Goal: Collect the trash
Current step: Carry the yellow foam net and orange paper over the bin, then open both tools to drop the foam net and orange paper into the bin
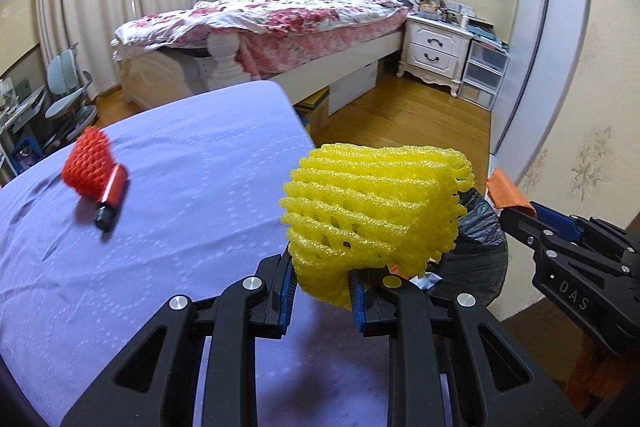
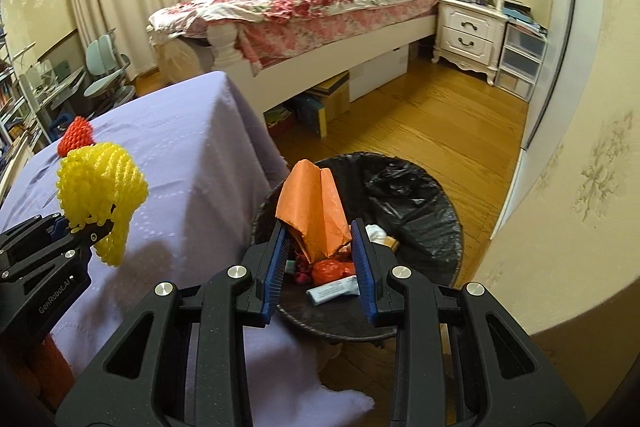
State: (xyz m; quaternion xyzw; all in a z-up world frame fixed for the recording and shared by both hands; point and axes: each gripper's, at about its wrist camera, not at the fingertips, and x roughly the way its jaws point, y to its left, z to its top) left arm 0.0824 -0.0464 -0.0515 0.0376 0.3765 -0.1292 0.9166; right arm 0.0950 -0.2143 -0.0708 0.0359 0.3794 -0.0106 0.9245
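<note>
Grippers both clamped on trash, carried toward disposal: left gripper point(image 1: 322, 297) pinching yellow foam net point(image 1: 376, 203) by its lower edge, just past the tabletop's point(image 1: 168, 259) right edge; right gripper point(image 2: 320, 263) nipping orange paper point(image 2: 316, 203) over the black-lined bin point(image 2: 420, 195), presumably for dropping. Farther back, left on the tabletop near its far left edge: red foam net point(image 1: 88, 165) touching a red lighter-like stick point(image 1: 112, 199), probably next pickups.
</note>
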